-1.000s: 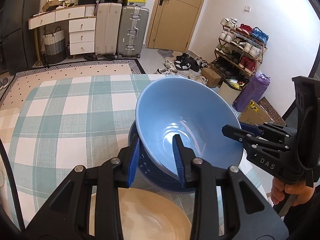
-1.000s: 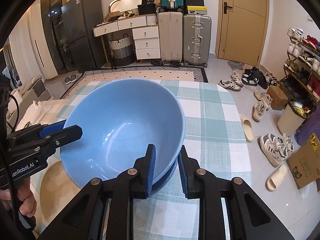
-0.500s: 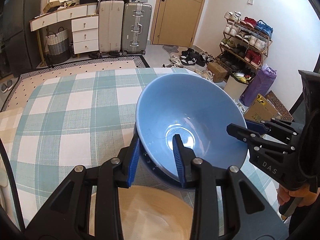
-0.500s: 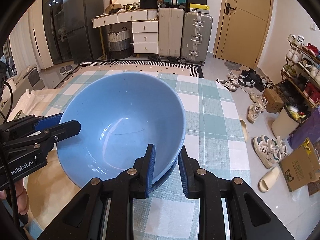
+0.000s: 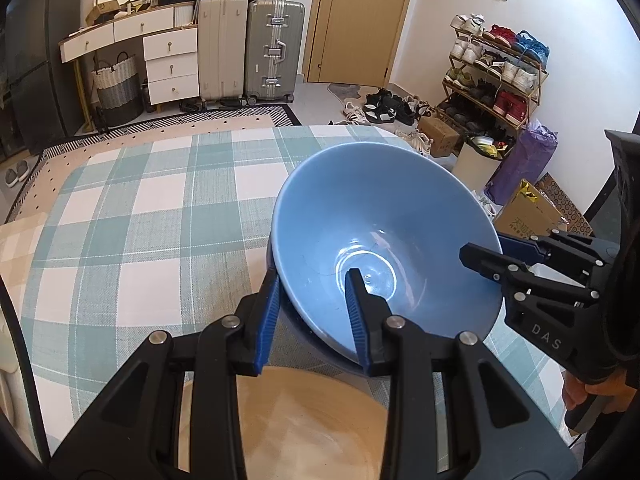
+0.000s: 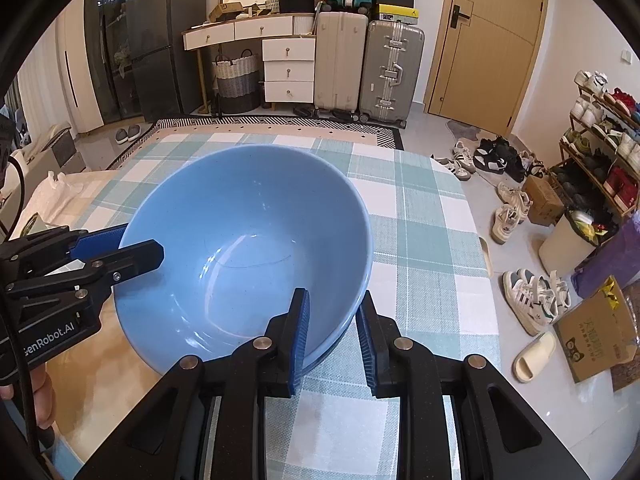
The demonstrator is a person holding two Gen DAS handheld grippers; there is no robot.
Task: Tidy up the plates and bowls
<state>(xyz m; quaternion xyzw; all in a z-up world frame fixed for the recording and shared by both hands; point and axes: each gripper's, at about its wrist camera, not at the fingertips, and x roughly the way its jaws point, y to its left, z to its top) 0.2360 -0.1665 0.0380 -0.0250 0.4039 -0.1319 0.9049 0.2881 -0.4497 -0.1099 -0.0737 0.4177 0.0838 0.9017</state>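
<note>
1. The left gripper point(image 5: 314, 316) has its jaws pinching the near rim of the light blue bowl point(image 5: 384, 252).
2. The right gripper point(image 6: 332, 336) pinches the opposite rim.
3. The bowl sits tilted in a darker bowl point(image 5: 316, 344) on the surface point(image 5: 120, 220), beside a tan plate point(image 5: 312, 424).

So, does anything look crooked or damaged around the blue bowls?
The light blue bowl sits tilted inside the darker bowl beneath it, not nested flat. Both tools grip its rim. A thin dark line crosses its inside: a hair or a crack, I cannot tell.
</note>
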